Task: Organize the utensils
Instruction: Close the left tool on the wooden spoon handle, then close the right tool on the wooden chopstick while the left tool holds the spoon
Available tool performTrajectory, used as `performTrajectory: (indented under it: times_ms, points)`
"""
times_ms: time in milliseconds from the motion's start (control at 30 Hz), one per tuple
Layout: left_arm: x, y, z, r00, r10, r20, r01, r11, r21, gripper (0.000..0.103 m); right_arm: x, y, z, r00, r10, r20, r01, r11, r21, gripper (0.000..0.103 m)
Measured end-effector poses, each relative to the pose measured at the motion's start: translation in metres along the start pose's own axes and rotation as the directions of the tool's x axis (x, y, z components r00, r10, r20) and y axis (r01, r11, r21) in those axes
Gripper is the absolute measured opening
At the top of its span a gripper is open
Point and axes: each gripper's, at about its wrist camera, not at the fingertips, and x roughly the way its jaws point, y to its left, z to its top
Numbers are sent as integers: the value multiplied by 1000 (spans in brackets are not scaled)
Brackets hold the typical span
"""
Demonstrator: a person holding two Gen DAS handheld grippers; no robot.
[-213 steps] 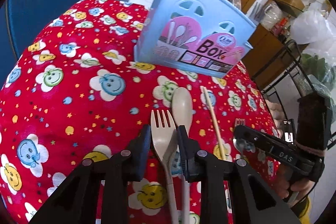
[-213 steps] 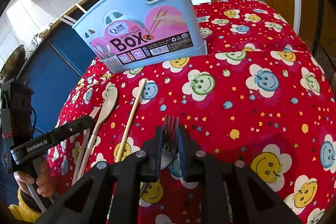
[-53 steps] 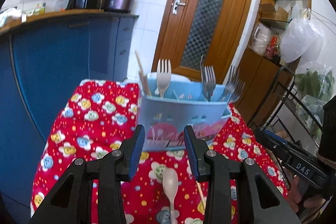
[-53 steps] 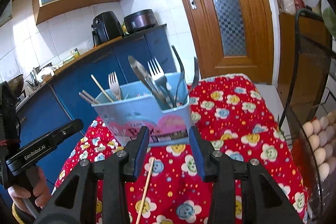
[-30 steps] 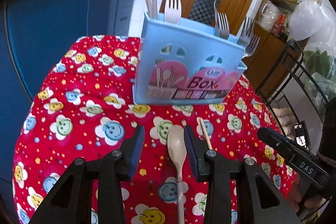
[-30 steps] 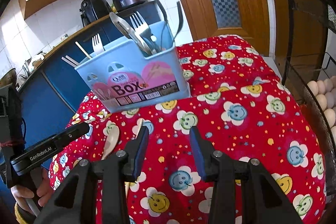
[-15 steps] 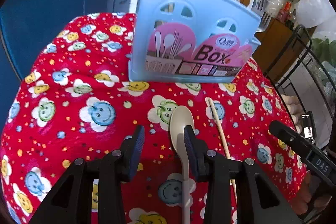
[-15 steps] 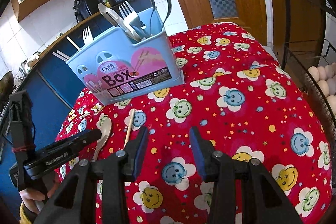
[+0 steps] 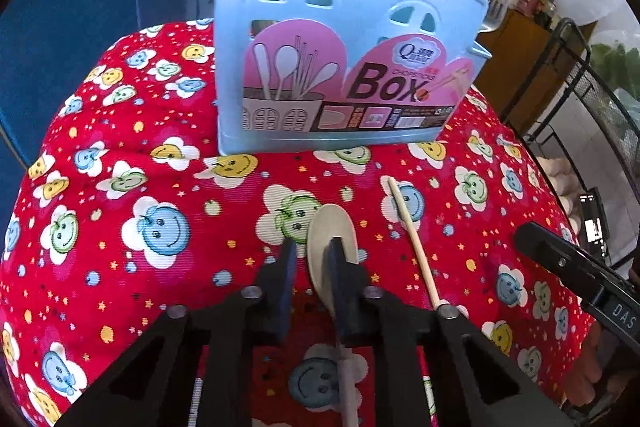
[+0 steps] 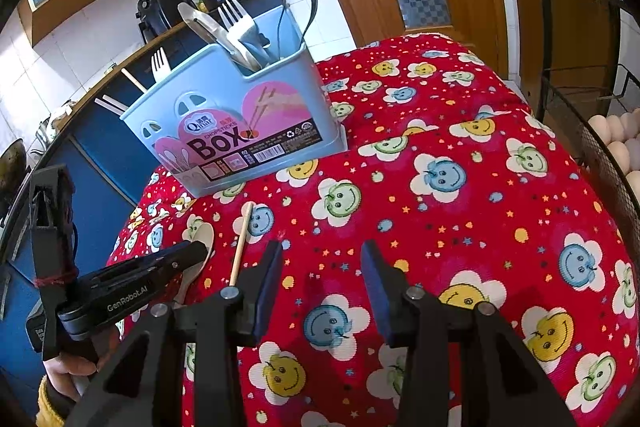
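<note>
Left wrist view: beige spoon (image 9: 331,243) lies on the red smiley-print tabletop (image 9: 160,235), bowl pointing to 12 o'clock, handle running down toward 6 under the left tool (image 9: 311,259). Left tool's jaws are closing, spoon bowl between them; right pad overlaps the bowl, left pad sits just beside its edge. Can't confirm both pads pressing yet. Wooden chopstick (image 9: 412,239) lies at 3 o'clock of the spoon, apart from it, angled slightly. Blue utensil box (image 9: 344,67) stands upright at 12 o'clock, near the far tabletop edge, pink "Box" label facing the camera. Right tool (image 9: 576,275) shows at 3 o'clock, off the tabletop's side.

Right wrist view: right tool (image 10: 322,291) has jaws apart, nothing between them, over bare cloth. Same box (image 10: 240,123) at 11 o'clock holds metal forks (image 10: 236,23) in its right compartment, a white fork (image 10: 160,63) and sticks in the left. Chopstick (image 10: 242,243) at 10 o'clock of the right tool's tips, spoon (image 10: 200,239) beyond it, partly hidden by the left tool (image 10: 188,255). A hand (image 10: 68,367) holds that tool at 8 o'clock. Eggs (image 10: 616,139) in a wire rack at 3 o'clock.
</note>
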Motion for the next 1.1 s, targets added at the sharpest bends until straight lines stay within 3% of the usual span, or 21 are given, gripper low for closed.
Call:
performTrajectory:
  times_ms: [200,467,800,1100]
  points:
    - [-3,-1,-1,1000,-6,16,7,1000,-12,3,-1,-1,0,1000,-1,1,1,1000,3,44]
    - [-24,23,-2,997,-5,83,14,994,-104,2,0,3,-1,1000,0,-8,0,1000,-10,44]
    - [-46,65,-5,980,78,184,-29,965,-259,2,13,24,-1,999,21,-50,-23,999,-44,44]
    - [-46,78,-11,970,126,207,-63,956,-288,2,33,41,3,991,66,-117,-73,996,-52,44]
